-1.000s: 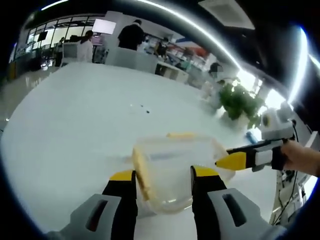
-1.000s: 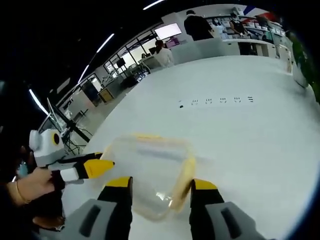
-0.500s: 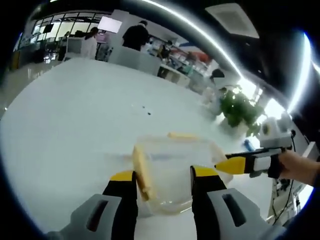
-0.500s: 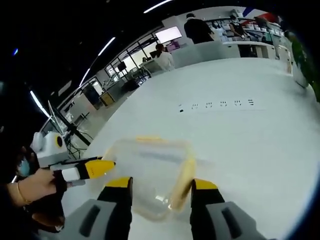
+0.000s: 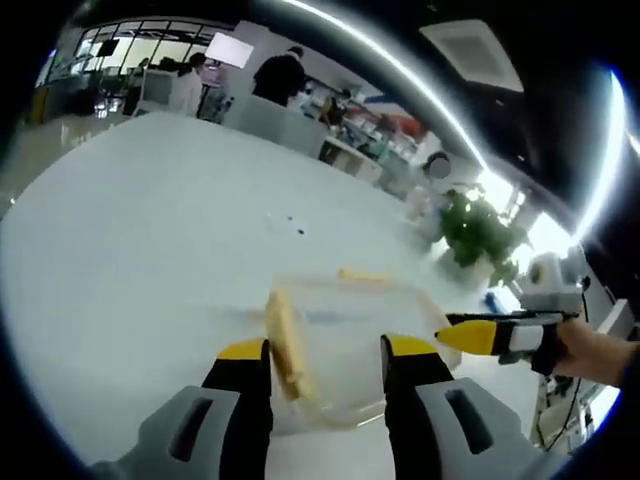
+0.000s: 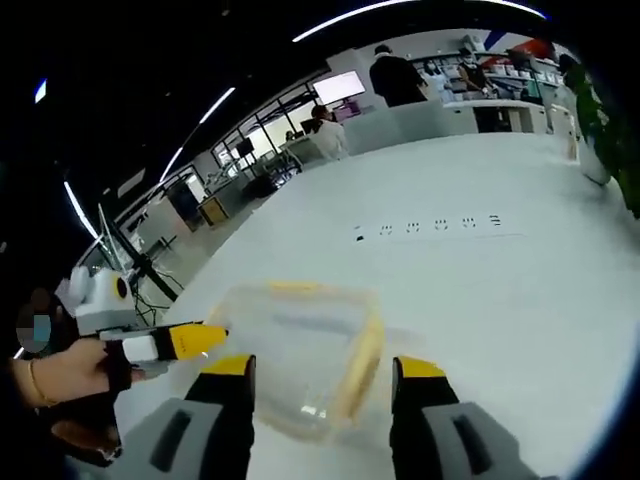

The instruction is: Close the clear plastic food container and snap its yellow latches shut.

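Flanking the container (image 5: 345, 345), both grippers gape

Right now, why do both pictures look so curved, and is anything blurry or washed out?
Left gripper view: the fisheye lens bends the white table and ceiling lights into arcs; bright windows glare behind the plant; the clear container looks soft and hazy. Right gripper view: the same bending; the container is faintly blurred, its yellow latch smeared, and the far desks are sharper.

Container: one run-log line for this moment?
container on white table | left gripper open | right gripper open | both flank it
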A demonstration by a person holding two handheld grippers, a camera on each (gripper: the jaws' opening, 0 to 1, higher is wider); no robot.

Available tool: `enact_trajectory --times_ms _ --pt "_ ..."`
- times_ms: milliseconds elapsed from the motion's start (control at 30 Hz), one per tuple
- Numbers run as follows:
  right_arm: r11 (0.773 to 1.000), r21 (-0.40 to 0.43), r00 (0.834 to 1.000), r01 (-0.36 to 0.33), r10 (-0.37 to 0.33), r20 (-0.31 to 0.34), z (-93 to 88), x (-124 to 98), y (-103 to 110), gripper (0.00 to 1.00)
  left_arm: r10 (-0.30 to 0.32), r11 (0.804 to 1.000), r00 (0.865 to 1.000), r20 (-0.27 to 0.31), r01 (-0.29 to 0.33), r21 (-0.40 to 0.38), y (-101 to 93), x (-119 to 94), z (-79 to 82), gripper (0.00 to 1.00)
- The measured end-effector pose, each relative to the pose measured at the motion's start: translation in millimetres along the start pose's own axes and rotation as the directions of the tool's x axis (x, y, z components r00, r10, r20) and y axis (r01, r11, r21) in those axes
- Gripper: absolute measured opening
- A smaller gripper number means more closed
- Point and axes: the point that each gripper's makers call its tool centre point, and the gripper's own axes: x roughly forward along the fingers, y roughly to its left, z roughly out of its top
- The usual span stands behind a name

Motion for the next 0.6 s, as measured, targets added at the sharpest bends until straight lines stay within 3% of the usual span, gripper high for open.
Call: enact_trajectory --times_ms 167,333,600 --pt "1.0 -0.002 1.0 -0.006 0.006 0.007 0.9 -5.6 3.6 0.56 0.018 0.998 1.0 0.018 -0.019 0.065 0.5 -10.6 6.4 0.39" --pt "1.0 -0.022 1.0 -0.009 0.01 0.007 -2.3 -14.1 10.0 0.57 0.007 0.994 1.0 0.02 -0.009 0.113 -2.7 -20.7 10.7 0.44" --pt "0.998 -0.067 1.0 -0.005 0.004 -0.01 -13.7 -22.6 22.2 0.6 -0.035 0.983 0.999 -0.028 0.04 0.181 -13.6 -42.6 -1.4 0.47"
